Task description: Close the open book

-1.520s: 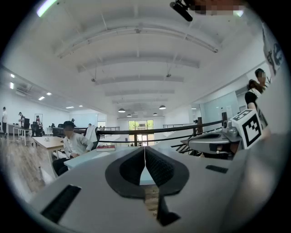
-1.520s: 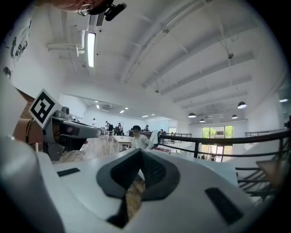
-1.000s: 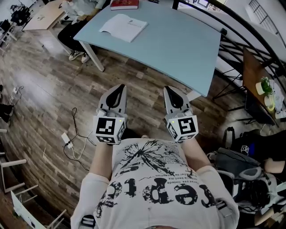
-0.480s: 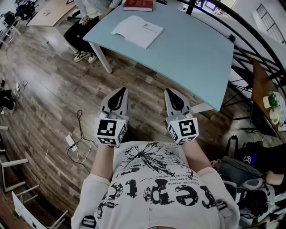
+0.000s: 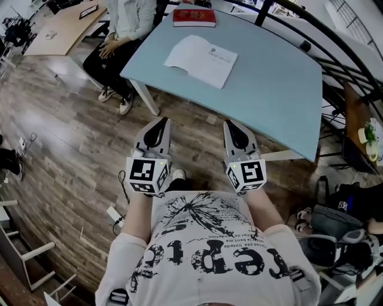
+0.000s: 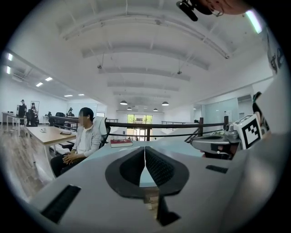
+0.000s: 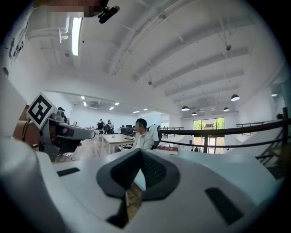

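The open book (image 5: 201, 60) lies flat with white pages up on the far left part of the light blue table (image 5: 269, 89). It is far ahead of both grippers. My left gripper (image 5: 160, 124) and right gripper (image 5: 233, 127) are held side by side in front of my chest, over the wooden floor, short of the table's near edge. Both point level towards the table. In the left gripper view the left gripper (image 6: 145, 153) has its jaws together and empty. In the right gripper view the right gripper (image 7: 140, 155) also has its jaws together with nothing in them.
A closed red book (image 5: 194, 17) lies at the table's far edge. A person (image 5: 122, 27) sits at the table's far left corner. A black railing (image 5: 335, 48) runs behind the table. Bags (image 5: 335, 239) lie on the floor at the right, cables (image 5: 116, 212) at the left.
The table and the open book have come closer and lower in the head view as I move towards them. Both grippers keep their pose, jaws together.
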The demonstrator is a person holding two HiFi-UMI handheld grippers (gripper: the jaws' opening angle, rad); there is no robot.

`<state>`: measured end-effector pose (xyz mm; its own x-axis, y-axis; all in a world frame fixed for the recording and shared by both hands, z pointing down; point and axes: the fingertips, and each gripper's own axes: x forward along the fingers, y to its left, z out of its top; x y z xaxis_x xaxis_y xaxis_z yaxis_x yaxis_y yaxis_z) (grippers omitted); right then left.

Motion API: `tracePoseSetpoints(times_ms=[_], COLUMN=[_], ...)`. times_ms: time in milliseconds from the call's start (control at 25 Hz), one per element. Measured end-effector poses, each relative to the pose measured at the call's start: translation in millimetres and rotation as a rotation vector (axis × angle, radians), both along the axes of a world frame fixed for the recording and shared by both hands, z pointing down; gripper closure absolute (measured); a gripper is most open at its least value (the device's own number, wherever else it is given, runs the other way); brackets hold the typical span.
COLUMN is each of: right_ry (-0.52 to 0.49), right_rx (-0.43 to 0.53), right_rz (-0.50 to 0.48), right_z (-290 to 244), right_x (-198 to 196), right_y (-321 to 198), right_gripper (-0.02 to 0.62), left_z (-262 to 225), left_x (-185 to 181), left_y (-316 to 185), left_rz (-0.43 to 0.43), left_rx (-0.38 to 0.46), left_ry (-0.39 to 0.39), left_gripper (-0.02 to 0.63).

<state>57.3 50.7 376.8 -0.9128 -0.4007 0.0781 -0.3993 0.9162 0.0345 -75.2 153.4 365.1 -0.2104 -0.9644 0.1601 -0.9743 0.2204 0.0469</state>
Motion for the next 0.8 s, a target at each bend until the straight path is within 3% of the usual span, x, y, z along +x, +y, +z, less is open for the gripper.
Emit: tracePoseSetpoints(times_ms=[280, 800], right_ry=[0.047, 0.069], right_rx=[-0.021, -0.067], right_rz=[0.100, 0.193], right_z=[11, 35], right_x=[-78, -131], right_y=[-14, -128], right_gripper=[0.584, 0.584], left_z=[16, 60], left_x=[-81, -133], left_y=[-25, -152], left_rz=[0.110, 0.213], left_rx=[-0.048, -0.124], left_ry=[0.036, 0.107], left_gripper=[0.586, 0.586])
